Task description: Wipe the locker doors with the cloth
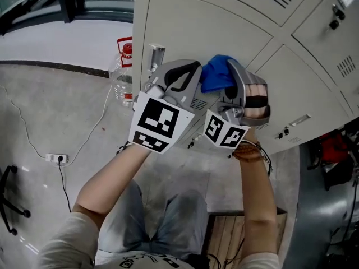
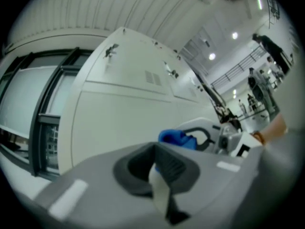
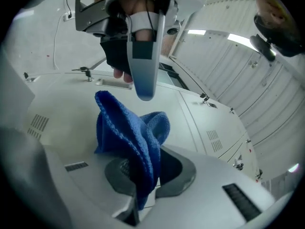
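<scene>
A blue cloth (image 1: 216, 74) is bunched against the pale grey locker door (image 1: 224, 32). My right gripper (image 1: 232, 67) is shut on the blue cloth (image 3: 128, 132), which stands up out of its jaws (image 3: 147, 175). Close on its left, my left gripper (image 1: 188, 72) points at the same door with its jaws together and nothing in them. In the left gripper view, that gripper (image 2: 155, 168) faces the locker front (image 2: 124, 113), and the cloth (image 2: 174, 138) shows just beyond it. The left gripper's fingers (image 3: 143, 56) hang above the cloth in the right gripper view.
A metal latch (image 1: 155, 55) sticks out of the door near the left gripper. A water bottle (image 1: 122, 74) stands on the floor beside the lockers. A power strip (image 1: 57, 158) with a cable lies on the floor at left. Red gear (image 1: 334, 147) sits at the right.
</scene>
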Demonstrator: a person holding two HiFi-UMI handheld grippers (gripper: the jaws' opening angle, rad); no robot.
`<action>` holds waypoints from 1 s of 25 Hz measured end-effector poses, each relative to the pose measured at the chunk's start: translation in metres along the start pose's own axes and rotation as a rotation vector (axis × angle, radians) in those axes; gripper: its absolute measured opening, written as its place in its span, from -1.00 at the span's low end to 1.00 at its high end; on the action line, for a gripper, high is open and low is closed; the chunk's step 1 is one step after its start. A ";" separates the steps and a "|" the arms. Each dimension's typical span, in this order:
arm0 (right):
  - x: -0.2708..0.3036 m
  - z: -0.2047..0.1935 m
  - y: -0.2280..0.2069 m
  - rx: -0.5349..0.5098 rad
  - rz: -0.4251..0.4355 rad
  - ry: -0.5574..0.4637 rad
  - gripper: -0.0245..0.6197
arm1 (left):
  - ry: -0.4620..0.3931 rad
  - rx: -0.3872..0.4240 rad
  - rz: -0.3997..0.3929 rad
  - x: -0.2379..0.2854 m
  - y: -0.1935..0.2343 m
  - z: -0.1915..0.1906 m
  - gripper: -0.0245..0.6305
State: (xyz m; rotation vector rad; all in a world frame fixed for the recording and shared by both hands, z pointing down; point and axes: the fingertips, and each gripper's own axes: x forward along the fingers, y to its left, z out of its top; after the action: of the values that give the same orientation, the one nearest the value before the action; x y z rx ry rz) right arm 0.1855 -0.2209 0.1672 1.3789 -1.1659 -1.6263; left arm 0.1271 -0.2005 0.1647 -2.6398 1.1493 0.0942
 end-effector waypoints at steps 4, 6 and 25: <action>0.025 -0.001 -0.064 0.026 -0.062 0.005 -0.83 | -0.057 0.039 0.022 -0.004 0.016 0.053 -0.92; 0.033 -0.005 -0.091 0.053 -0.089 0.022 -0.83 | -0.072 0.054 0.024 -0.006 0.021 0.072 -0.92; -0.001 0.044 0.010 0.703 0.077 0.099 -0.83 | 0.048 -0.068 0.040 -0.059 0.039 -0.032 -0.92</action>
State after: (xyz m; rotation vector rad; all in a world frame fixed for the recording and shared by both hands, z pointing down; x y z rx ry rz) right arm 0.1419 -0.2149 0.1782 1.7764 -1.8016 -1.1082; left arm 0.0570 -0.1924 0.1971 -2.6924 1.2355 0.0786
